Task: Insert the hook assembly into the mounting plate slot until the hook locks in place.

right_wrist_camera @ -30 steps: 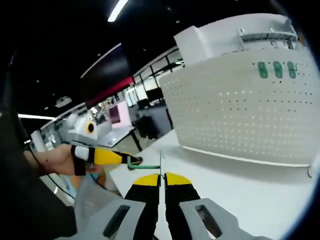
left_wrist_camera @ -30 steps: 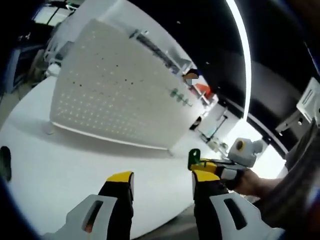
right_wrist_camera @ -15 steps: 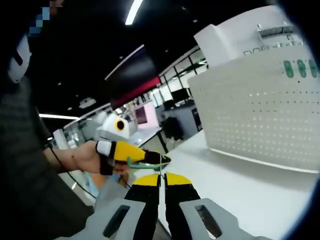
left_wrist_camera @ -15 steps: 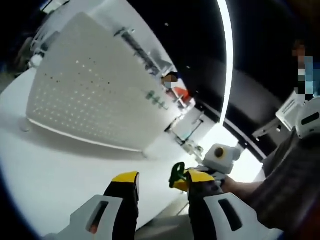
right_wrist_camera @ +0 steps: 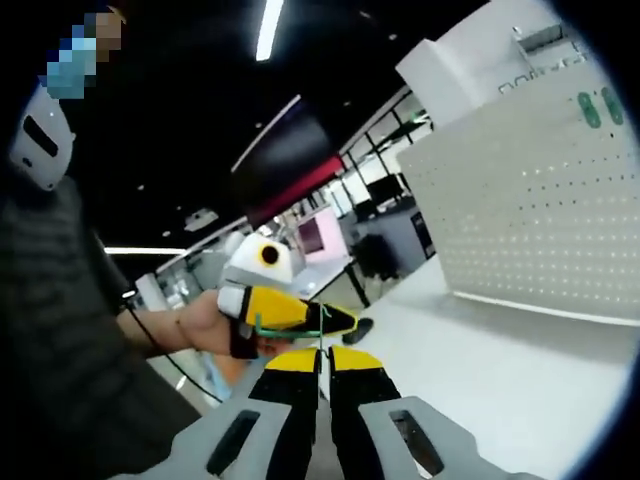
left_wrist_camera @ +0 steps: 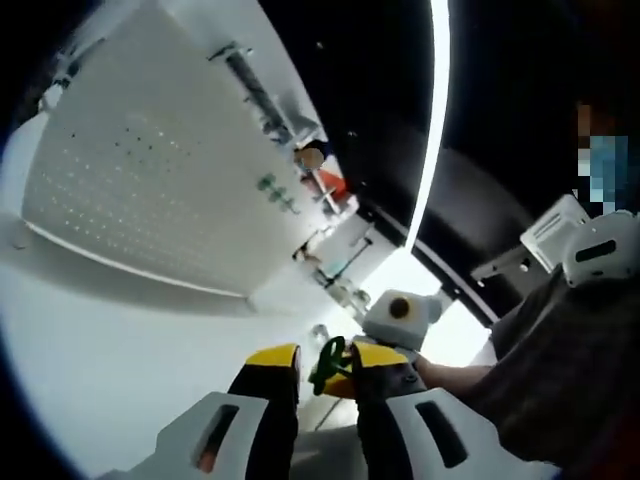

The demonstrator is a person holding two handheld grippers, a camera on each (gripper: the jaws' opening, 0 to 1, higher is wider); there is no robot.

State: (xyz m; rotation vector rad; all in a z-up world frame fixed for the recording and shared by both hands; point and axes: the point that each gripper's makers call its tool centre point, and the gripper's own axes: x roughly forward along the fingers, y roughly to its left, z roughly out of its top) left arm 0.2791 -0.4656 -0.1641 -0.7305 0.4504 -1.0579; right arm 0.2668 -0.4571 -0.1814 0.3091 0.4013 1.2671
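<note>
Green hook between left gripper jaws (open)

Matt white perforated pegboard; smooth, faintly glossy white tabletop; green wire hook.
</note>
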